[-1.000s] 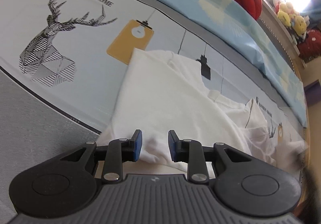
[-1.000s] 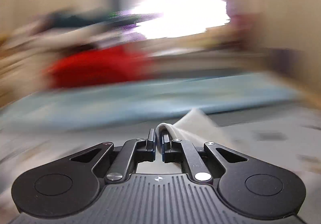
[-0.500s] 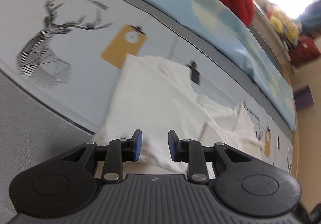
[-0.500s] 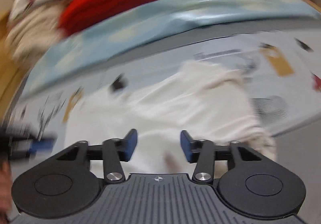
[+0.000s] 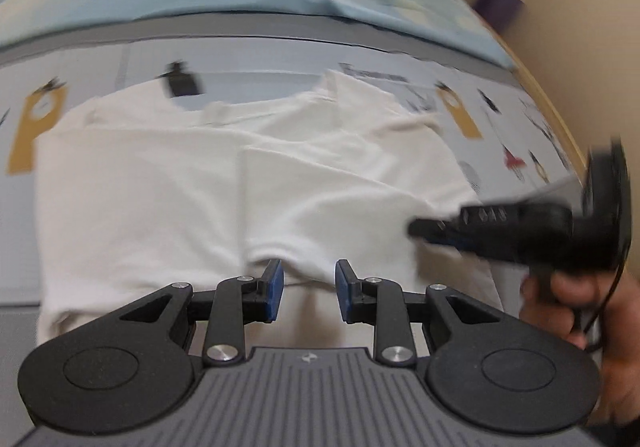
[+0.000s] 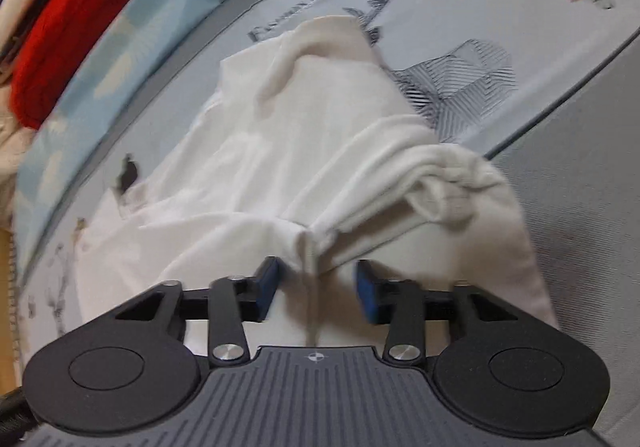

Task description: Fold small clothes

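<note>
A white shirt (image 5: 208, 183) lies spread out on a bed sheet (image 5: 280, 63) that has pictures printed on it: yellow tags, little black lamps and a stripy deer. In the left wrist view the shirt fills the middle, with one side folded over so a straight edge runs down its centre. The left gripper (image 5: 309, 293) hangs just over the near hem of the shirt. Its blue pads (image 5: 275, 289) stand apart with a gap between them, and nothing is pinched there. On the right side of that view the right gripper (image 5: 424, 231) reaches in over the shirt's edge, held by a hand (image 5: 580, 303); it is blurry. In the right wrist view the right gripper (image 6: 316, 297) is low over the shirt (image 6: 260, 167), and a raised fold of cloth runs up between its two blue pads (image 6: 266, 293). The jaws have just been closing, but the pads are not touching the cloth on either side, so it is not gripped. To the right of that fold the shirt is bunched into a soft, rumpled lump. Past the sheet (image 6: 460, 7) lies a light blue cover (image 6: 132, 39), and behind it a red blanket (image 6: 76, 19).
</note>
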The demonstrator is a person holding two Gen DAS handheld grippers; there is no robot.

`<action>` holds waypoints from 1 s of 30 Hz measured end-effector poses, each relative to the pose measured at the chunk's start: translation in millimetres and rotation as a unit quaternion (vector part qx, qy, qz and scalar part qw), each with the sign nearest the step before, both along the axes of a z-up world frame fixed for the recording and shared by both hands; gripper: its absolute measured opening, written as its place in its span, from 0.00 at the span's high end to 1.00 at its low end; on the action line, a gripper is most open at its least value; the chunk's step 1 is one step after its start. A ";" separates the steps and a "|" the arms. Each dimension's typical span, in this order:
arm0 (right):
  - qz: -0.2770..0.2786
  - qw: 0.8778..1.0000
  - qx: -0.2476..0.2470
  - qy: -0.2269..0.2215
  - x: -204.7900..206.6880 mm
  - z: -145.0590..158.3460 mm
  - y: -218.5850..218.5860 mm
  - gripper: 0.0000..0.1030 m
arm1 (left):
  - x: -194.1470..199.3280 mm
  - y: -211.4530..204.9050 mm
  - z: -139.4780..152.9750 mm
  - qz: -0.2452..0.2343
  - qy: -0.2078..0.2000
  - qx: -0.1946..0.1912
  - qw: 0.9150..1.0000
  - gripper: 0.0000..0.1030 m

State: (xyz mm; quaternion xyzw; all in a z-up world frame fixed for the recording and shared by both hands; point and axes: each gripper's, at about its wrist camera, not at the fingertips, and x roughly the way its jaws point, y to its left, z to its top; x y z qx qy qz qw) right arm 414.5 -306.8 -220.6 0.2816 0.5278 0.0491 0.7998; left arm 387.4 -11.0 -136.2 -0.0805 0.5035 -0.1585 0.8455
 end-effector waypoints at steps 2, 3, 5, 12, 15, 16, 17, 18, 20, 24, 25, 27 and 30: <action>0.017 0.999 0.031 -0.025 -0.6 6.9 1.0 0.93 | -1.0 -10.4 -2.2 -0.019 -0.009 -0.008 1.000 0.70; 0.022 0.998 0.052 -0.042 -1.6 12.2 -0.4 0.93 | -1.8 -16.8 -2.5 -0.027 -0.015 -0.017 0.999 0.70; 0.021 0.992 0.106 -0.066 -2.3 18.6 -4.5 0.94 | -0.3 -27.2 -2.8 -0.037 -0.024 -0.033 0.998 0.67; 0.034 0.969 0.230 -0.080 5.3 29.5 -4.4 0.94 | 2.4 -46.6 7.3 -0.027 -0.073 -0.059 0.995 0.66; 0.039 0.970 0.225 -0.078 7.4 36.4 -0.2 0.90 | 4.9 -50.4 6.1 -0.016 -0.074 -0.049 0.996 0.66; 0.035 0.972 0.222 -0.075 8.5 33.6 1.5 0.90 | 6.4 -51.8 4.1 -0.015 -0.072 -0.044 0.996 0.66; 0.031 0.973 0.215 -0.072 8.7 32.9 2.1 0.90 | 7.8 -54.5 1.0 -0.014 -0.071 -0.039 0.997 0.66; 0.029 0.975 0.210 -0.070 7.6 31.9 1.8 0.90 | 8.6 -55.3 -0.5 -0.012 -0.070 -0.035 0.997 0.66; 0.037 0.975 0.211 -0.066 8.0 31.6 6.6 0.91 | 10.6 -59.8 -5.0 -0.012 -0.069 -0.032 0.997 0.66; 0.058 0.974 0.207 -0.076 4.6 37.6 16.2 0.92 | 12.9 -60.7 -10.5 0.007 -0.064 -0.021 0.998 0.84; 0.061 0.974 0.203 -0.078 4.2 38.4 17.4 0.91 | 14.0 -58.6 -10.4 0.010 -0.063 -0.024 0.998 0.90; 0.058 0.975 0.198 -0.085 5.4 39.2 17.0 0.90 | 15.3 -51.2 -7.9 0.020 -0.061 -0.013 0.998 0.92; 0.036 0.978 0.179 -0.098 5.9 40.6 6.7 0.71 | 19.3 -22.1 -0.4 0.063 -0.061 0.023 0.996 0.93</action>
